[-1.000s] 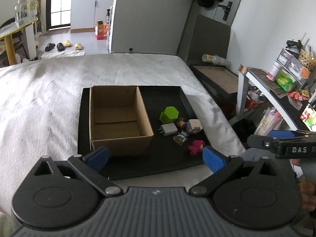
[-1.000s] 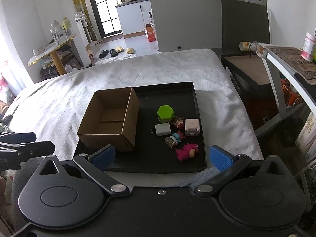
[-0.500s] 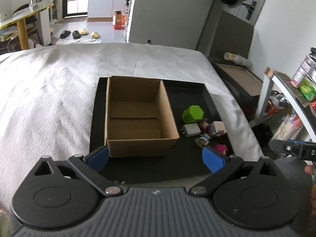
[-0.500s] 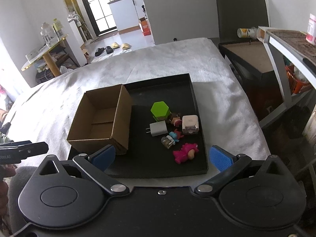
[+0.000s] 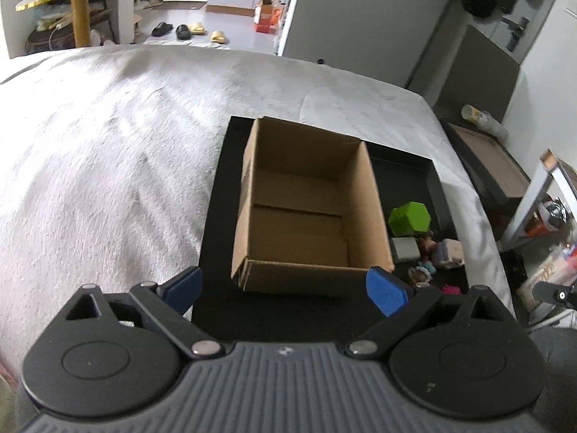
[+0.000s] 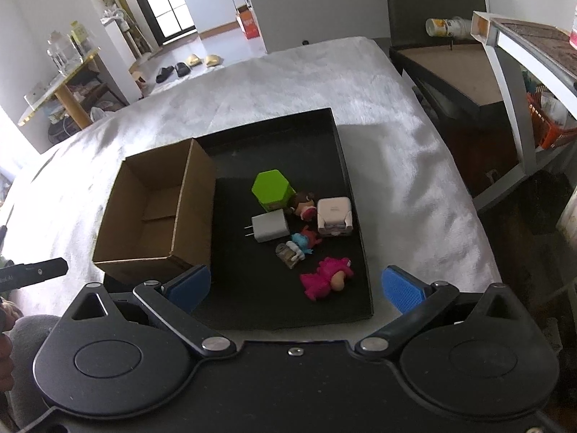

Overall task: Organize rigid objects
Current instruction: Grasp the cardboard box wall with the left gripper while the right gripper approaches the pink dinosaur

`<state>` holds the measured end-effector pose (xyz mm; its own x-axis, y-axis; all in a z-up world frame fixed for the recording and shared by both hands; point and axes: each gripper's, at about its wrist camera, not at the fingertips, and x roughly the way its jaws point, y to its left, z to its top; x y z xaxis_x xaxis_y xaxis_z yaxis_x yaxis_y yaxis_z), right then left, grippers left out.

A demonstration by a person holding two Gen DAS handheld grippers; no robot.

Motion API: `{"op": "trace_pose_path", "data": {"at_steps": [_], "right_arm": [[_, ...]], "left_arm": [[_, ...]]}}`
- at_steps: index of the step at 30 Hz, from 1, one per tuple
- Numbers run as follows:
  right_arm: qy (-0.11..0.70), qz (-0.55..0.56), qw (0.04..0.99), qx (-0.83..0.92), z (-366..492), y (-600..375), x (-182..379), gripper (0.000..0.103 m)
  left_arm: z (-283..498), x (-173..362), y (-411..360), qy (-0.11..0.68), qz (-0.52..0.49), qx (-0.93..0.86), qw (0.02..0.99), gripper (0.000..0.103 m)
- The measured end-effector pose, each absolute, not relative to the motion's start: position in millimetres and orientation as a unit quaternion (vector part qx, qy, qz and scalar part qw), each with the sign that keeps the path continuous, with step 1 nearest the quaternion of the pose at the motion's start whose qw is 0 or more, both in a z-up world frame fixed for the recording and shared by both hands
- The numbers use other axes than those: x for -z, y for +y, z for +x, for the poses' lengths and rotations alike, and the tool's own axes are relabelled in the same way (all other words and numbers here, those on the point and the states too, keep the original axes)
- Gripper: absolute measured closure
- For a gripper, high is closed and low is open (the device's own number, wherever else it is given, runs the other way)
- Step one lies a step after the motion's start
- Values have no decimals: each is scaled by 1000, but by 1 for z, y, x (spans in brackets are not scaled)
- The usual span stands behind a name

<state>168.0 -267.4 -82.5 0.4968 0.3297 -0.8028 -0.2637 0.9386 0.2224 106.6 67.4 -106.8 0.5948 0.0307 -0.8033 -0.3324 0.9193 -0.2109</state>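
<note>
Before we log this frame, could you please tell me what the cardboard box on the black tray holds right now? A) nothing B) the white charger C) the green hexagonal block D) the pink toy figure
A: the cardboard box shows only its bare bottom flaps, while the small objects lie beside it on the black tray.

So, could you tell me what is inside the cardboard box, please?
The box shows only its bare floor flaps; nothing lies inside. The near wall hides a thin strip of floor.

We see a brown box (image 6: 155,213) on a black tray (image 6: 346,195), a green block (image 6: 272,189), grey charger (image 6: 270,227), pink doll (image 6: 326,278), blue pads (image 6: 402,288), white blanket (image 6: 396,166).
</note>
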Motion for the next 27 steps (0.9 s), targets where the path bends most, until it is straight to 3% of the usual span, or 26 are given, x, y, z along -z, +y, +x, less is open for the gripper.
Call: {"op": "trace_pose_path", "data": {"at_steps": [9, 13, 18, 27], "right_arm": [[519, 36, 838, -163, 201, -259, 103, 8], [541, 48, 824, -162, 215, -253, 112, 14], [573, 102, 803, -129, 232, -255, 132, 34], [620, 169, 764, -67, 252, -258, 165, 35]], "left_arm": [[131, 125, 83, 454, -181, -121, 864, 15], [142, 138, 92, 468, -187, -124, 855, 23], [155, 153, 104, 482, -196, -130, 844, 31], [172, 175, 120, 497, -213, -129, 831, 51]]}}
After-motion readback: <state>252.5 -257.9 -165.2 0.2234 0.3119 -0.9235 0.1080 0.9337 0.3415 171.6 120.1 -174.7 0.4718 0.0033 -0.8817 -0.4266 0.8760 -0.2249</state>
